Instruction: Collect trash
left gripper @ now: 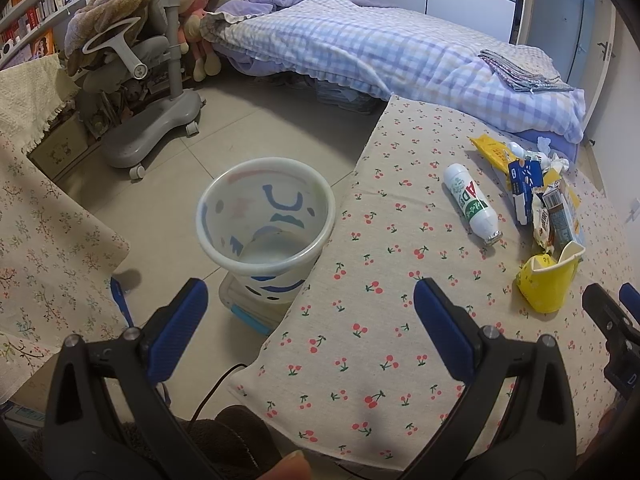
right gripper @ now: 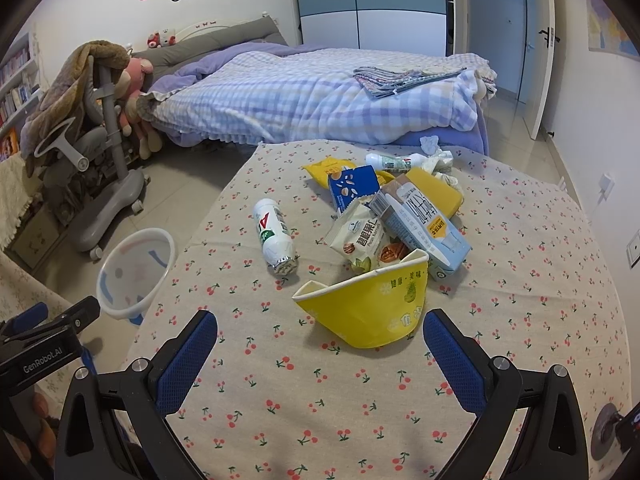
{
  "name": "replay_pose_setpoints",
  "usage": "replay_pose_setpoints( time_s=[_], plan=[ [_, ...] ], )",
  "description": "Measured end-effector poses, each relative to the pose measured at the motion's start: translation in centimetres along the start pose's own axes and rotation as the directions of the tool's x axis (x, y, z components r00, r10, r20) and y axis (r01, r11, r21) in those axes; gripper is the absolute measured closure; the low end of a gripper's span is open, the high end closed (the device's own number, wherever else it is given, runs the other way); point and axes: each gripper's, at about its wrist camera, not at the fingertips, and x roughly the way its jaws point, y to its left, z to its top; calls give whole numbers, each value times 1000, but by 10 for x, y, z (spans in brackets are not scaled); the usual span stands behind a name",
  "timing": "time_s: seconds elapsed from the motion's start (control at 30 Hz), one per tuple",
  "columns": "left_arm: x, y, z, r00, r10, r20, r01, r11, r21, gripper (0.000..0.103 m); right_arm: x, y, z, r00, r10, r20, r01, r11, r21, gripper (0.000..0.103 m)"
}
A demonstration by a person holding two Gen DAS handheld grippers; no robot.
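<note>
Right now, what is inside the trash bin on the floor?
The trash bin looks empty: only its bare bottom shows through the open top. The near inside wall is hidden behind the rim, so something small there could go unseen.

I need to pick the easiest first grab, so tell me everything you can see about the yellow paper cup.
The yellow cup is paper, crushed out of round, its white-edged rim pinched to corners. It lies on its side on the cherry-print tablecloth, mouth facing the trash pile, green print and a pineapple drawing on its wall. It is the nearest piece to the open right gripper, untouched by it. The nut packet seems to touch its rim.
</note>
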Motion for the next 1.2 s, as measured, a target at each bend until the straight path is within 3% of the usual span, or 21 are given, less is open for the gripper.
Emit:
replay_pose_setpoints(
  time_s=[1.2],
  plan=[
    [-4,5,-1,1000,11,10,-11,1000,6,1,2,1,1,1000,4,-9,-4,1000,7,0]
  ],
)
